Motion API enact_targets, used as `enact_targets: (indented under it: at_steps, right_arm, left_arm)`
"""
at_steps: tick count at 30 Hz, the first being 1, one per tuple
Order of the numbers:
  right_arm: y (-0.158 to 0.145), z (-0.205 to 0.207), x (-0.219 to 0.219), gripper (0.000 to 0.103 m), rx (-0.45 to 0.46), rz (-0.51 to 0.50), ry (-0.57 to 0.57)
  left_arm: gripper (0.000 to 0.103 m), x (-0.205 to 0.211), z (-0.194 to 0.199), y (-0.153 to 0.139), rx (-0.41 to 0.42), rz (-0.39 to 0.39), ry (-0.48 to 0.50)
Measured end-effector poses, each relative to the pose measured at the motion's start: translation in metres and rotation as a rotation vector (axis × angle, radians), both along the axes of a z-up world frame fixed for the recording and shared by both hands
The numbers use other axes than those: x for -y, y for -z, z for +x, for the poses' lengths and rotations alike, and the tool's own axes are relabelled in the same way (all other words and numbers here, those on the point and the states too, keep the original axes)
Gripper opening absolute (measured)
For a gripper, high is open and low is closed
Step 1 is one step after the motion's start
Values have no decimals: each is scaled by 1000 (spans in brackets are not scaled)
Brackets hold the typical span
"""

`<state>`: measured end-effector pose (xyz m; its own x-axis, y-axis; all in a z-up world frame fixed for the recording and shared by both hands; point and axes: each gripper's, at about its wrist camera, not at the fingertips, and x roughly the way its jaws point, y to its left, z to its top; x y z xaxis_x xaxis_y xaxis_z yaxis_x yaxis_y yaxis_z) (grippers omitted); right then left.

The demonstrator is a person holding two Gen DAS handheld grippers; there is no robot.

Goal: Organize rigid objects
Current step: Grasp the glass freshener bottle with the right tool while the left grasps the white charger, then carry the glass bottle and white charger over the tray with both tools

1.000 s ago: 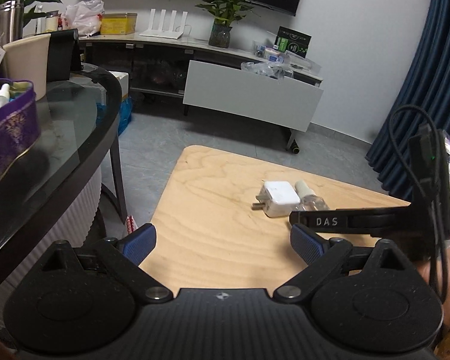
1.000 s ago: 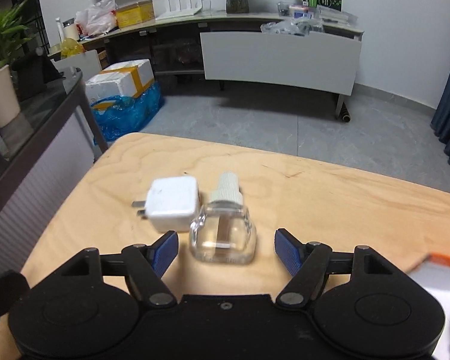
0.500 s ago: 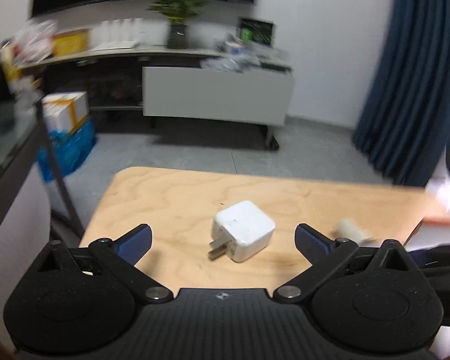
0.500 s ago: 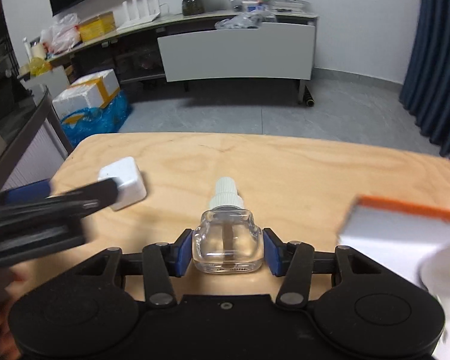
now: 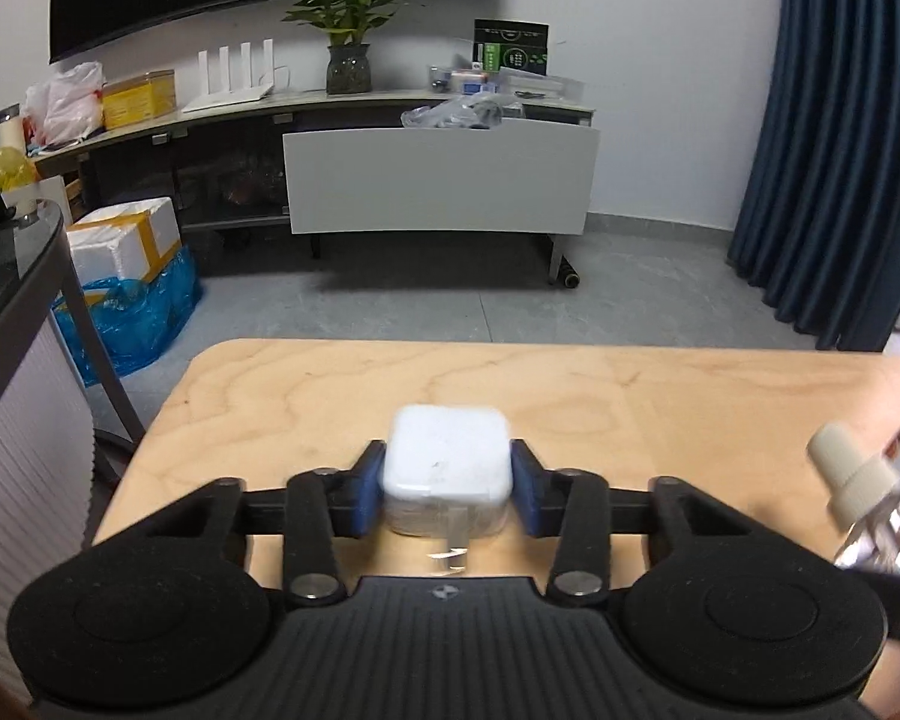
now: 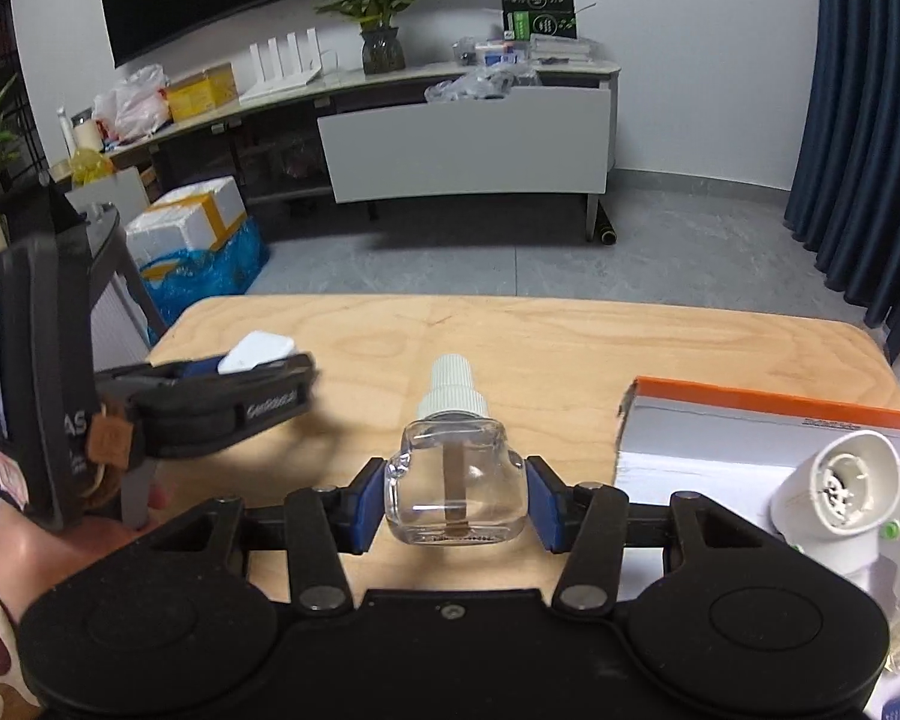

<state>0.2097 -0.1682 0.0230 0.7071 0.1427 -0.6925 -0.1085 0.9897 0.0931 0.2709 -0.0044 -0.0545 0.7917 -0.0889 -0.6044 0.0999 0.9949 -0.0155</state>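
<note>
The left gripper [image 5: 448, 487] was clamped on the white charger block [image 5: 446, 465], its blue pads [image 5: 367, 492] pressing the block's two flat sides at the lower centre of the left wrist frame. The block looked stiff, light and smooth, so flat-side contact seemed the right hold; its prongs pointed back toward the camera, clear of the pads.

The right gripper [image 6: 456, 501] was closed on the clear glass bottle [image 6: 455, 483], pads against its broad lower body at the lower centre of the right wrist frame, the white ribbed cap [image 6: 452, 387] pointing away. Glass is hard but slippery and breakable, and I judged the wide body a safer hold than the narrow cap.

Beyond both lay the wooden table [image 6: 570, 342]. At the right stood an orange-edged white box [image 6: 720, 438], with a white plug-in device [image 6: 840, 492] at the frame's lower right.
</note>
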Motion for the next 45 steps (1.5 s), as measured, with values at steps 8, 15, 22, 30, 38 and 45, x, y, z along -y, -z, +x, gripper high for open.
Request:
enact_targets:
  at_steps: [8,15,22,30,38,45]
  right_arm:
    - [-14,-29,7,60,25,25,-2]
    - [-40,-75,20,60,63,44,13]
    - [-66,-128,45,60,113,61,55]
    - [-83,-185,79,60,159,64,115]
    - [-94,-227,118,60,202,81,188]
    - [-95,-252,150,60,227,84,243]
  left_arm:
    - [42,-8,-53,-20,18,-64,-7]
    - [42,16,-107,-50,26,-70,24]
    - [42,40,-161,-75,35,-78,53]
    - [42,70,-203,-99,51,-83,80]
    - [42,103,-233,-109,76,-84,155]
    - [42,131,-245,-103,79,-69,203]
